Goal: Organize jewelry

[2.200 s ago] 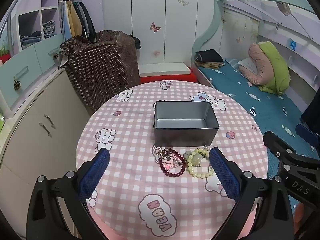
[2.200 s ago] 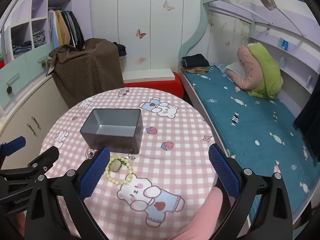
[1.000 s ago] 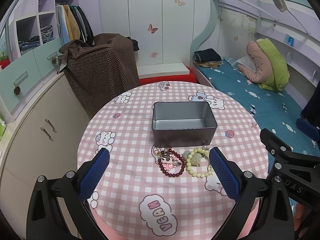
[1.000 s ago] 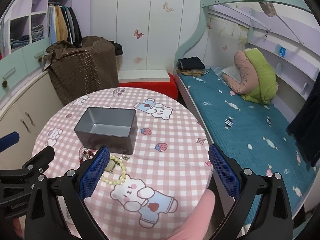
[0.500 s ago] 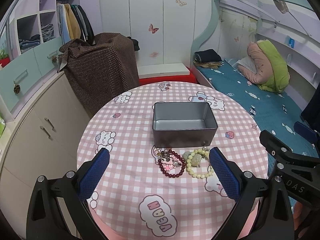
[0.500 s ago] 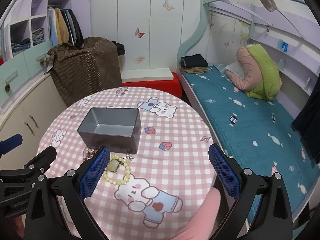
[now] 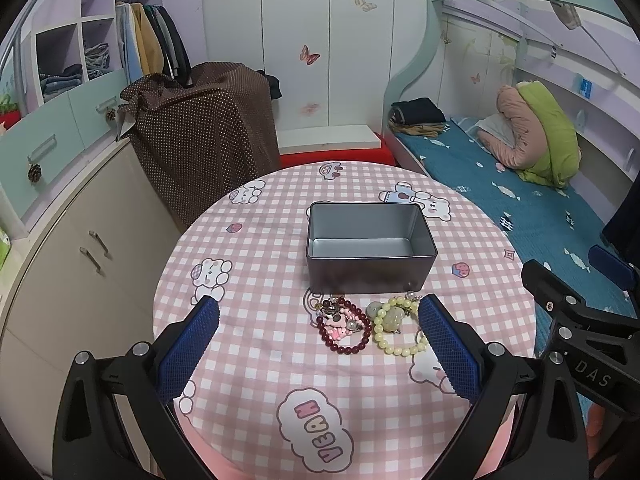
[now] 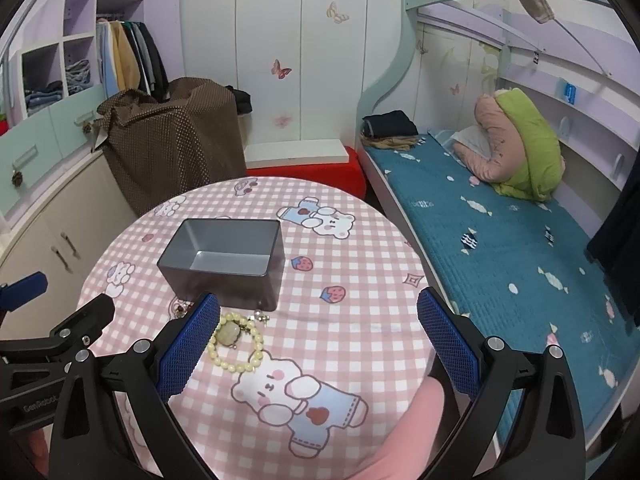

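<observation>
We hold both grippers above the near edge of the tabletop [image 7: 256, 240], jaws wide apart and empty. Between the left gripper [image 7: 318, 334] jaws lie the red bracelet [image 7: 344, 330] and, right of it, the yellow bracelet [image 7: 398, 330], both just near of the tin [image 7: 370, 254]. The right gripper [image 8: 318, 334] sits further right, the yellow bracelet beside its left jaw. Since the earlier frames, nothing on the tabletop has moved; only our views shifted slightly.
</observation>
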A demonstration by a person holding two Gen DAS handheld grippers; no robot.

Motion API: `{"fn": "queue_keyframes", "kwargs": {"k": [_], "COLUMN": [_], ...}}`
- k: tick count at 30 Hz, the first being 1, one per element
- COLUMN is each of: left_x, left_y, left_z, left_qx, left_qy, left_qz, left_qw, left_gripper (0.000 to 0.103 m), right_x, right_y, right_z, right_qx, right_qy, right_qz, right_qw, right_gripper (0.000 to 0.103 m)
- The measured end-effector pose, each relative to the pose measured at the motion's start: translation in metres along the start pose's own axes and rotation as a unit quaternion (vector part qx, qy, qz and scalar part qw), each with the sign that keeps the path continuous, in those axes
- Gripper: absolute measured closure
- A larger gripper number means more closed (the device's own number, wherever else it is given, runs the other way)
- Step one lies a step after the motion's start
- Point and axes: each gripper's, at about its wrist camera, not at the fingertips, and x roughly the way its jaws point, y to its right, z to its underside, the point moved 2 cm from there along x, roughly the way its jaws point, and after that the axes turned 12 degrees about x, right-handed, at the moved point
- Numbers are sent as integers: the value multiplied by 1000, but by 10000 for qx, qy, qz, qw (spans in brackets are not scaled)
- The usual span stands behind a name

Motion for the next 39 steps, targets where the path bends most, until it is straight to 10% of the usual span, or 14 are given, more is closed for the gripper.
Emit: {"fn": "queue_keyframes", "kwargs": {"k": [39], "left_x": [29], "left_y": [-5], "left_z": [14], "left_qx": [-52], "left_qy": [-422], "left_qz": [179], "left_qw": [9989], "left_gripper": [7], "right_x": [34], "right_y": [-3], "right_z": [15], "right_qx": [-48], "right_qy": [-414], "right_qz": [-72], "right_qw": [9991], "right_gripper": [7]}}
